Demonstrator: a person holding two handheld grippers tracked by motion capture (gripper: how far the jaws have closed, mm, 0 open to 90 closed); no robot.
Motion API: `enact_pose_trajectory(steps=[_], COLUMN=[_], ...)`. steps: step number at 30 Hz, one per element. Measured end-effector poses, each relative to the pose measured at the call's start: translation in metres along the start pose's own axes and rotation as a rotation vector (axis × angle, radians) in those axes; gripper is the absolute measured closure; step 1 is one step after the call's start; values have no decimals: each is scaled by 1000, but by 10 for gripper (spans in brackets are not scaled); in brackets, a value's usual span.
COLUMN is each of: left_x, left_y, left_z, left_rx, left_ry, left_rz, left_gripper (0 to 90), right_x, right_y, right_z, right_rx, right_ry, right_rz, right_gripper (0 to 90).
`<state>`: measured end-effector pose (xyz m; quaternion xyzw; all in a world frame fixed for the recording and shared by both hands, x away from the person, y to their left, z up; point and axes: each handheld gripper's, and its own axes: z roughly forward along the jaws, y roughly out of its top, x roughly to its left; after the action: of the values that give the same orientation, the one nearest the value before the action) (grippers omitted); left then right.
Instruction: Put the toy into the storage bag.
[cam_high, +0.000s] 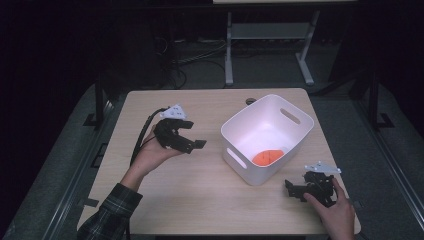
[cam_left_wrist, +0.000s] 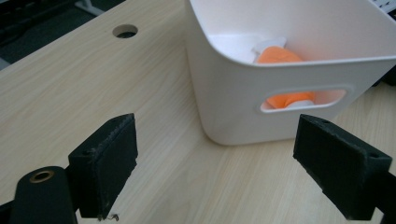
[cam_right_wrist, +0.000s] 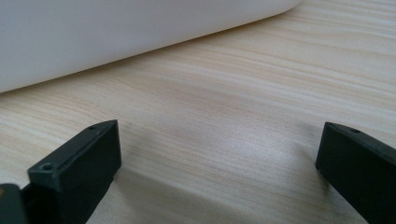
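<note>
A white plastic bin (cam_high: 239, 131) with handle slots stands right of the table's centre. An orange and white object (cam_high: 266, 157) lies on its floor, and in the left gripper view the same object (cam_left_wrist: 279, 56) shows over the rim and through a slot. My left gripper (cam_high: 195, 134) hovers left of the bin, pointing at its wall (cam_left_wrist: 233, 102), jaws open with nothing between them (cam_left_wrist: 215, 168). Low by the table's front right corner, my right gripper (cam_high: 294, 190) is open and empty (cam_right_wrist: 217, 172), with the bin's wall (cam_right_wrist: 116, 32) just ahead.
The wooden table (cam_high: 200, 190) has a round cable hole (cam_high: 250, 101) near its far edge, behind the bin. A black cable (cam_high: 142, 135) trails from the left gripper. Beyond the table stand the metal legs of a frame (cam_high: 229, 50) on a dark floor.
</note>
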<state>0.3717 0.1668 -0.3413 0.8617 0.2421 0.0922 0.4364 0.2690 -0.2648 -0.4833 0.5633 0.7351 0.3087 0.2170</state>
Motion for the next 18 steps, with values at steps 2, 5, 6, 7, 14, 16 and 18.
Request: enact_pose_trajectory(steps=[2, 5, 6, 7, 14, 16, 18], left_x=[0, -1, -1, -2, -4, -5, -7], left_y=[-3, -15, -15, -21, -41, -48, -58], left_z=[-2, -10, -10, -14, -21, -23, -26], left_rx=[-4, -15, -15, -14, -1, 5, 20], left_ry=[4, 27, 27, 41, 70, 82, 94], left_rz=[3, -10, -10, -9, -22, -25, -32], left_gripper=[129, 129, 129, 128, 128, 127, 127], right_x=[0, 0, 0, 0, 0, 0, 0], right_y=[0, 0, 0, 0, 0, 0, 0], right_z=[0, 0, 0, 0, 0, 0, 0], right_rx=[-1, 0, -1, 0, 1, 0, 0], right_ry=[0, 0, -1, -1, 1, 1, 1], right_rz=[-1, -4, -4, -4, -4, -3, -1], right_gripper=[0, 0, 0, 0, 0, 0, 0])
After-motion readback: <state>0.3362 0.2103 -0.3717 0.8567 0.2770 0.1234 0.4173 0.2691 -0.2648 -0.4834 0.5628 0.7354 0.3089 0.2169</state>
